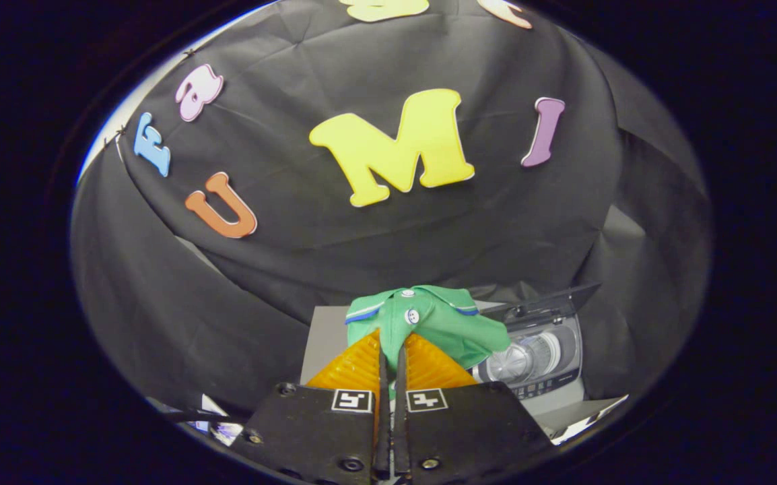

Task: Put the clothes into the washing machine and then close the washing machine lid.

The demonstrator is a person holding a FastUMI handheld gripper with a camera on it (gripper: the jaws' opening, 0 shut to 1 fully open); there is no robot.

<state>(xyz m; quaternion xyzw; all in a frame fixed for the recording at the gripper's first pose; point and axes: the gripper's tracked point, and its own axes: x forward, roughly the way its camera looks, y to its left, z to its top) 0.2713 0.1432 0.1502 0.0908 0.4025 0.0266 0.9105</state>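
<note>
I have the gripper clenched on a small green collared shirt with white buttons, lifted off the table. The silver toy washing machine, lid open, sits just right and beyond it.

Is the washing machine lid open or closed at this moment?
Open. The lid stands raised behind the washing machine, and the drum shows below it. The hand-held gripper holds the green shirt.
</note>
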